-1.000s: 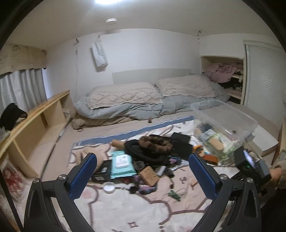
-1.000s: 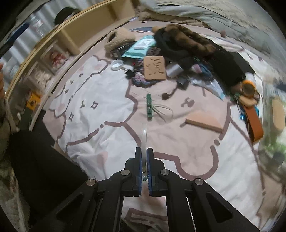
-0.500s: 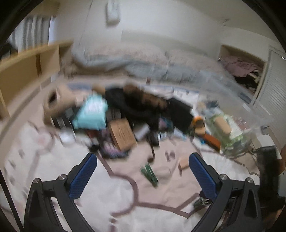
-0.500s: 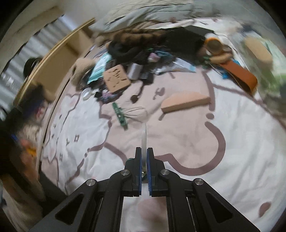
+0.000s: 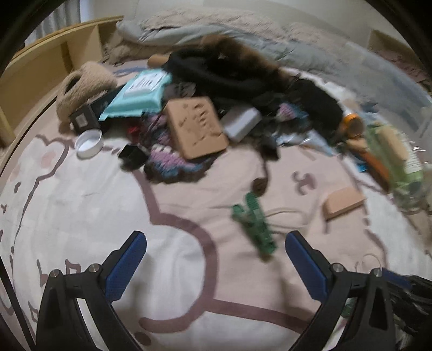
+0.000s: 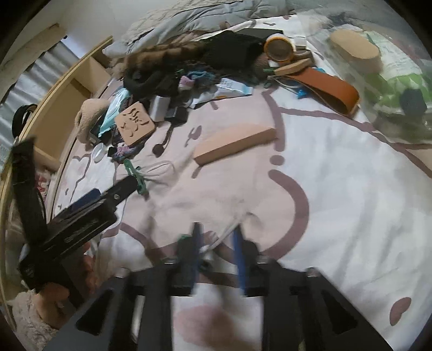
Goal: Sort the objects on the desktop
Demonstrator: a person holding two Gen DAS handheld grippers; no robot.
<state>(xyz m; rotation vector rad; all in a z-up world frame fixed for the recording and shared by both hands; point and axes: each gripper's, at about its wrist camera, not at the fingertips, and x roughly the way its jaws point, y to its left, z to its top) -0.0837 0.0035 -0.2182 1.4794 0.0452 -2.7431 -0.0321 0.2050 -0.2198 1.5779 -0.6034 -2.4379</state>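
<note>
A heap of mixed objects lies on a pink and white rug (image 5: 81, 205): a tan square board (image 5: 197, 127), a teal wipes pack (image 5: 140, 94), a white lid (image 5: 89, 139) and dark clothing (image 5: 229, 70). A green strip (image 5: 255, 224) lies just ahead of my left gripper (image 5: 216, 256), which stands open and empty above the rug. In the right wrist view the left gripper (image 6: 108, 189) reaches toward that green strip (image 6: 135, 178). My right gripper (image 6: 218, 243) is blurred; its jaws are opening, with a thin pale strip (image 6: 225, 233) loose between them.
A half-round wooden block (image 6: 235, 141) lies alone on the rug. An orange band (image 6: 332, 89) and a tape roll (image 6: 279, 47) sit near a clear bin (image 5: 402, 167) on the right. A wooden shelf (image 5: 40, 67) runs along the left; bedding (image 5: 216, 24) lies behind.
The left gripper dropped and tipped down toward the rug, close to the green strip. The right gripper rolled, and its jaws, shut on the thin pale strip, have parted.
</note>
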